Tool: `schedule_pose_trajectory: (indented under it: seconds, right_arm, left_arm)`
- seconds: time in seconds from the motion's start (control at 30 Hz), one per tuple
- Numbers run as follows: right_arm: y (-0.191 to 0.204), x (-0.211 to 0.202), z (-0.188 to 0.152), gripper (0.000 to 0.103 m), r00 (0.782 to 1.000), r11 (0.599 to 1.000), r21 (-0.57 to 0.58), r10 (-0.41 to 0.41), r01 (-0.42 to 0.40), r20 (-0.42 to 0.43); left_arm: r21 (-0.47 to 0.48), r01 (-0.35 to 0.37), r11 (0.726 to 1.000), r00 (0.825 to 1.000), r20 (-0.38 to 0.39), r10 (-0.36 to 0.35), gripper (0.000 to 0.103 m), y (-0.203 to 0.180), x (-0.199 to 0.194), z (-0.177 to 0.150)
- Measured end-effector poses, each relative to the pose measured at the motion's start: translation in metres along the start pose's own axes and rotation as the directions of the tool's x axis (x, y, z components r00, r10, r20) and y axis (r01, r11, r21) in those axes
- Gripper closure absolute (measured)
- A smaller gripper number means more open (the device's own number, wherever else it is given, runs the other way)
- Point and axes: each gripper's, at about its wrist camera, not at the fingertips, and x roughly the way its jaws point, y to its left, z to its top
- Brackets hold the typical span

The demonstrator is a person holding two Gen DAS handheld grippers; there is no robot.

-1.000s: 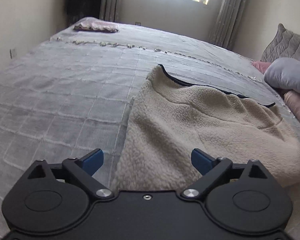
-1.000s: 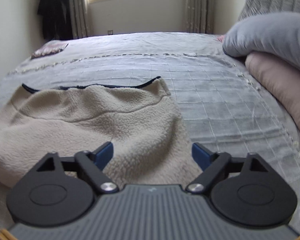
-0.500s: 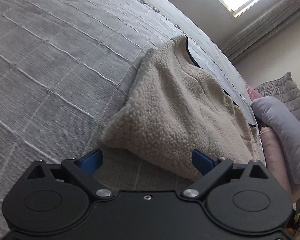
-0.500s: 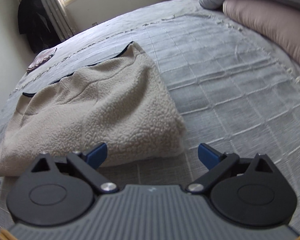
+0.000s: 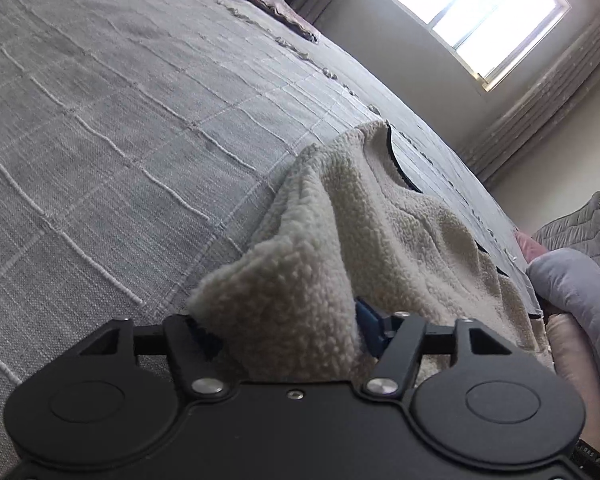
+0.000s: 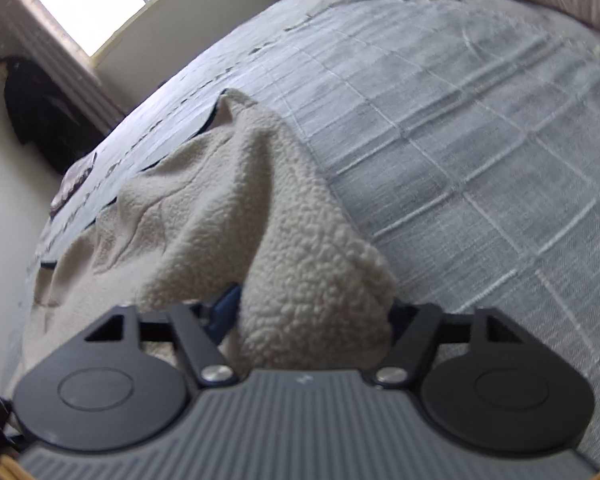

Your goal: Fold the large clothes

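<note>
A cream fleece garment with a dark trim lies folded on the grey bed cover. My left gripper is shut on its near left corner, which bunches up between the blue pads and hides the left one. In the right wrist view my right gripper is shut on the near right corner of the fleece garment. Both corners are raised a little off the bed cover. The far edge still lies flat.
A grey pillow and a pink one lie at the head of the bed on the right. A small folded dark cloth sits on the far corner. A window and curtains are behind; dark clothing hangs by the wall.
Both grippers were open just short of the garment's near edge. They have moved in, shut on the two near corners and lifted them slightly.
</note>
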Motion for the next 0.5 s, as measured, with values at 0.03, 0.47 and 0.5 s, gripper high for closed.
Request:
schedule_pose_trajectory:
  seconds: [0.03,0.47,0.5]
  right_arm:
    - [0.006,-0.004,-0.001,0.049,1.000,0.999,-0.036,-0.017,0.017,0.009]
    - [0.035,-0.107,-0.027,0.063,1.000,0.984,-0.180,0.000,0.002,0.011]
    - [0.033,-0.118,-0.034,0.063,1.000,0.981,-0.196,0.010,-0.009,0.006]
  left_arm:
    - [0.034,-0.010,0.999,1.000,0.016,0.009,0.053,-0.006,-0.003,-0.001]
    - [0.043,0.069,0.997,0.998,-0.006,-0.069,0.062,0.007,-0.109,0.012]
    - [0.040,0.080,0.996,0.997,-0.014,-0.080,0.062,0.013,-0.121,0.008]
